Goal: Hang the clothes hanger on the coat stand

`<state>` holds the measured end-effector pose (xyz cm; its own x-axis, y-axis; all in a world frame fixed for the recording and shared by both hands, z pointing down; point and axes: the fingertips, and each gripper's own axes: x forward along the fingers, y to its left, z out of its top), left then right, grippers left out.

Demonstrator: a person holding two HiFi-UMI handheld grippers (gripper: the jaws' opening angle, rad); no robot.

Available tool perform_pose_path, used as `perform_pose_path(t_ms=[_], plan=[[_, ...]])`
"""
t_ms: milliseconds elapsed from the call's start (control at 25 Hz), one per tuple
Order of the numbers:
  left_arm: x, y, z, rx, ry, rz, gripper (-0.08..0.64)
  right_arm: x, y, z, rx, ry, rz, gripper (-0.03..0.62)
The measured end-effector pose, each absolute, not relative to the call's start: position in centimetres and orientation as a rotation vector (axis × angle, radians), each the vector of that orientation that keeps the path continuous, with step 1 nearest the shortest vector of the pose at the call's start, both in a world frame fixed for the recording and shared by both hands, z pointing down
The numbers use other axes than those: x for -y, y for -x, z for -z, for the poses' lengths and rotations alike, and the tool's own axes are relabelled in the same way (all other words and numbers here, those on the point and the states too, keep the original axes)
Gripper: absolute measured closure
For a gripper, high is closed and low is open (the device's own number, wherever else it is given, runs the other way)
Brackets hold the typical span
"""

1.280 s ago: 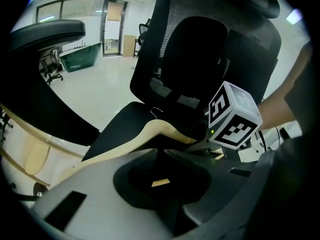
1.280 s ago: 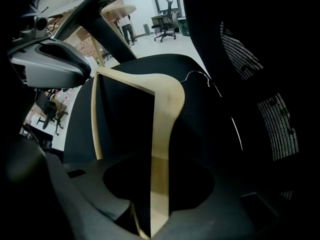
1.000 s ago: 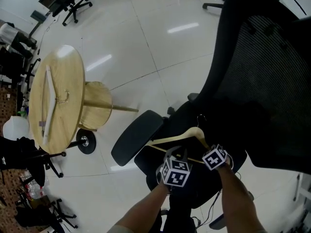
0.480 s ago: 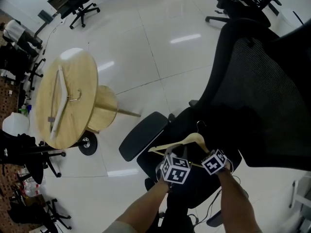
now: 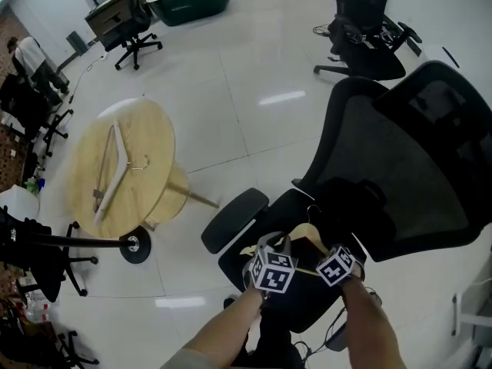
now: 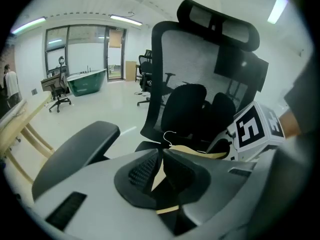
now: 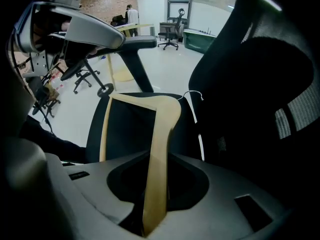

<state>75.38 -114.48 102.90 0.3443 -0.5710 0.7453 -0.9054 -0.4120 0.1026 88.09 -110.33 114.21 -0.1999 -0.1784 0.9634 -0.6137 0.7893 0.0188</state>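
Gripping the wooden hanger (image 7: 163,119) from both sides now; left gripper (image 6: 161,173) pinched on one arm; right gripper (image 7: 155,191) clamped on the other; hanger over the black office chair (image 5: 400,160) seat, hook toward the backrest.

The clothes hanger (image 5: 305,231) is raised higher above the office chair (image 5: 400,167) by the left hand-held gripper (image 5: 270,246) and the right hand-held gripper (image 5: 324,250).

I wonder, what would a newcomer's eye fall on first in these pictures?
First, the wooden hanger, clamped by both the left gripper and the right gripper over the seat of a big black office chair at lower right. Next, the round wooden table at left, where a second hanger lies flat.
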Motion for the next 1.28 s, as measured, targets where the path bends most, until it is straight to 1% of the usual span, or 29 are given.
perform_pose_path(t_ms=[80,240,360,560,680,800,1000,1280], plan=[[110.4,-73.5,-97.4,1.294,-2.129,-0.845,0.522,106.0,-86.6,-108.6,1.75,-0.63,-0.417,0.529],[99.4,-67.2,-85.1,1.329,-2.205,-0.802,0.534,95.1,-81.7,-96.0,1.725,-0.701,-0.348,0.531],[91.9,-64.1,-76.2,1.358,-2.256,-0.767,0.545,87.9,-79.9,-86.6,1.708,-0.767,-0.286,0.531],[85.5,-59.6,-64.1,1.412,-2.337,-0.67,0.545,82.1,-76.7,-74.2,1.711,-0.848,-0.181,0.531],[81.7,-55.8,-59.3,1.45,-2.36,-0.628,0.545,78.7,-73.9,-69.0,1.719,-0.88,-0.118,0.529],[80.0,-52.8,-55.8,1.498,-2.373,-0.595,0.545,77.7,-71.6,-64.9,1.748,-0.904,-0.064,0.531],[78.5,-48.0,-50.6,1.625,-2.36,-0.556,0.545,78.1,-68.0,-59.0,1.797,-0.926,0.053,0.531],[77.1,-42.4,-45.0,1.823,-2.256,-0.532,0.545,80.4,-61.7,-53.0,1.949,-0.85,0.202,0.531]])
